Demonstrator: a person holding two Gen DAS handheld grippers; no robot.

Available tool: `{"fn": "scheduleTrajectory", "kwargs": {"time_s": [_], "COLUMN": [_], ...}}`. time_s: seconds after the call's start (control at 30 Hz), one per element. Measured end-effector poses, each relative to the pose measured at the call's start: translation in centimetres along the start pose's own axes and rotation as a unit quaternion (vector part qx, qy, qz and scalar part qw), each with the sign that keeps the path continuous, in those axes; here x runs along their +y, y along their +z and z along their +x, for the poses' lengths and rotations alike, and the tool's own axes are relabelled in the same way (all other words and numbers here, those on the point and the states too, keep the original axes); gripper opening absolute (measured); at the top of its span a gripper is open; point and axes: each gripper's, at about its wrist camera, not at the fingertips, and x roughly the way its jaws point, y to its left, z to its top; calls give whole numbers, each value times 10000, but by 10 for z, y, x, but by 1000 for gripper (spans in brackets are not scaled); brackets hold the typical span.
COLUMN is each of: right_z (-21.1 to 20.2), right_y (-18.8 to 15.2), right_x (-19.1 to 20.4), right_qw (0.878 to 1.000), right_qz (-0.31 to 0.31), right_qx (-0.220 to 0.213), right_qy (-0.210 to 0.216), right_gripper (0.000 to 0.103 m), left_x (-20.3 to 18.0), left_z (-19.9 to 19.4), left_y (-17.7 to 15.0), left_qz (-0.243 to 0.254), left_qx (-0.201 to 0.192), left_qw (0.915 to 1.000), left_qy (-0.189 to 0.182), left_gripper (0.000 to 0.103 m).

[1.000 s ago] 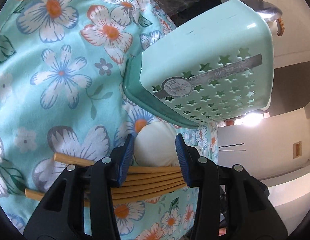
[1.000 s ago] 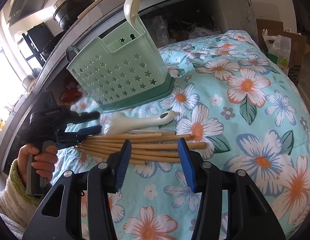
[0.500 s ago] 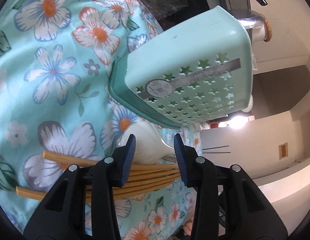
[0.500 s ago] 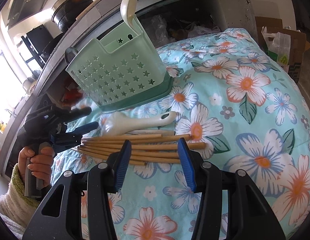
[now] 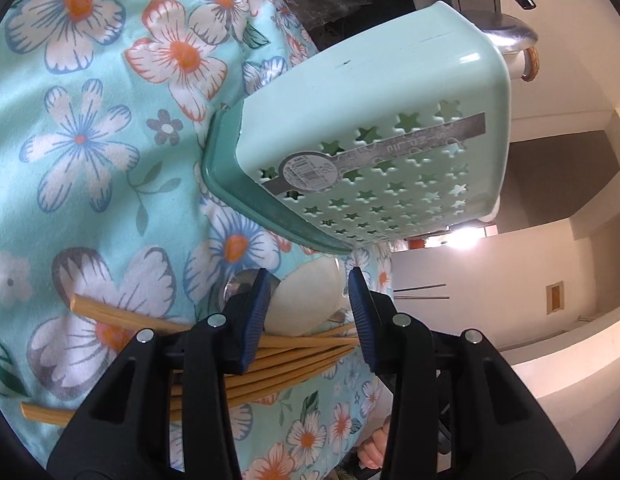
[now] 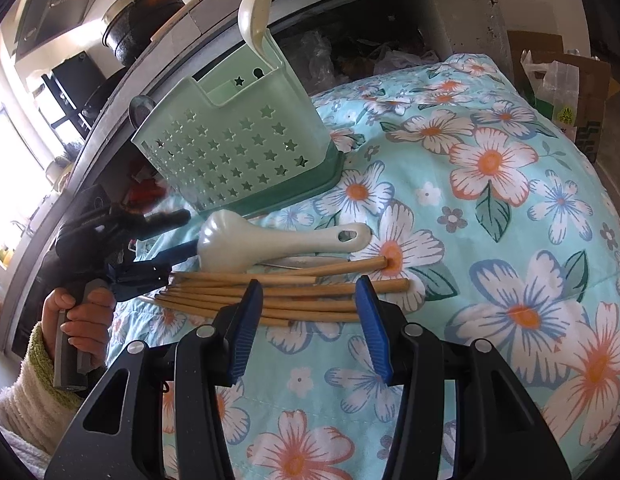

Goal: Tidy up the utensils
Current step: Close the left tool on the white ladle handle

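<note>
Left gripper (image 5: 308, 300) jaws part-open around cream plastic ladle's bowl (image 5: 306, 304), not clamped; mint star-punched caddy (image 5: 370, 152) just beyond. Close squarely, clear of bamboo chopsticks (image 5: 278, 364) beneath. Right gripper (image 6: 308, 304) idle, part-open, empty.

floral cloth (image 6: 490, 208) lying spread under and ahead of the hand-held gripper | dark pot (image 6: 144, 16) sitting far ahead-left on a ledge | cardboard boxes (image 6: 570, 92) standing far ahead-right

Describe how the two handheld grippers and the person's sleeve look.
Both grippers, left and right, have glossy black plastic bodies with triangular cut-outs, silver rivets and ribbed blue pads. The left one's grey handle sits in a hand wearing a fluffy cream sleeve with a green knit cuff.
</note>
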Motion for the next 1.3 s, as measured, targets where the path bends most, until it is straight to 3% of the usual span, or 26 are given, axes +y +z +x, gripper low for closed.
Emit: {"fn": "scheduleTrajectory", "kwargs": {"time_s": [0.1, 0.33, 0.43, 0.67, 0.87, 1.13, 1.3], "right_z": [-1, -5, -8, -14, -8, -9, -10], "right_y": [0, -2, -3, -8, -13, -12, -13], "right_x": [-1, -2, -5, -9, -14, -14, -17], "right_qw": [10000, 10000, 10000, 9999, 9997, 9997, 9997], "right_qz": [11, 18, 56, 107, 229, 221, 248], "right_qx": [-3, 1, -2, 11, 121, 61, 54], "right_qy": [-3, -48, -53, -89, -26, 42, 59], "right_gripper": [47, 47, 47, 47, 47, 47, 47], "left_x": [-8, -33, -38, -37, -28, -38, -41], "left_z": [-2, -2, 5, -22, -37, -4, 6], "left_y": [-7, -30, -44, -62, -68, -82, -84], "left_qz": [172, 801, 1012, 1444, 1384, 1783, 1916], "left_qx": [92, 421, 527, 75, -1, 125, 170], "left_qw": [9995, 9947, 9930, 9894, 9891, 9778, 9706], "left_qy": [-261, -480, -311, 114, 510, 1092, 1448], "left_gripper": [37, 37, 37, 37, 37, 35, 27]}}
